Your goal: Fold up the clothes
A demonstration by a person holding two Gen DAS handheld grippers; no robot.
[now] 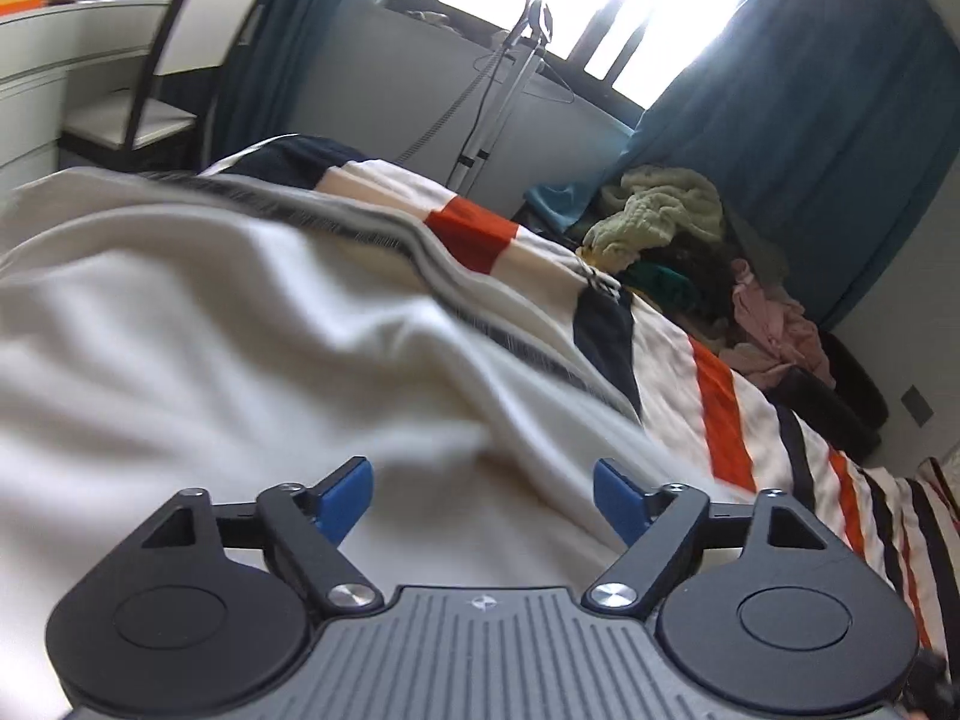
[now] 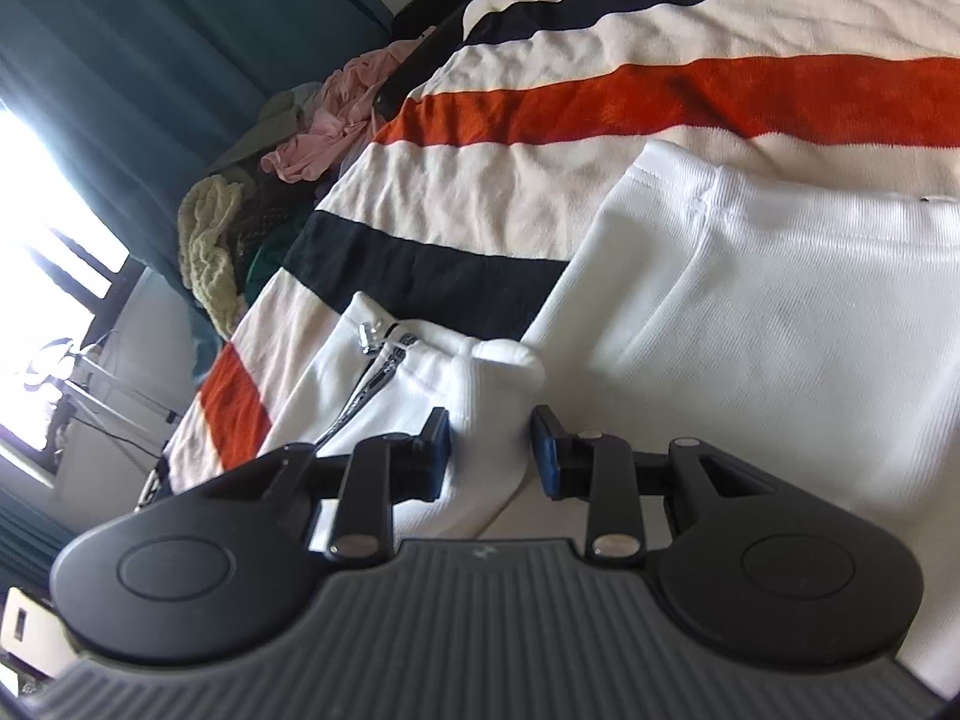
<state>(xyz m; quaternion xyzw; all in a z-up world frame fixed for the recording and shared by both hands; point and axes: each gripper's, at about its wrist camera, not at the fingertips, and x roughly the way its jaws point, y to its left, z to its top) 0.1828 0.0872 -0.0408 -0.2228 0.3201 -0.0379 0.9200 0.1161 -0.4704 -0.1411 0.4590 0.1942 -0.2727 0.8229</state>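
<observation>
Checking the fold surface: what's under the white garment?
The white garment lies on a striped blanket with cream, orange and navy bands, visible around its edges. Whatever sits directly beneath the garment's middle is covered.
</observation>
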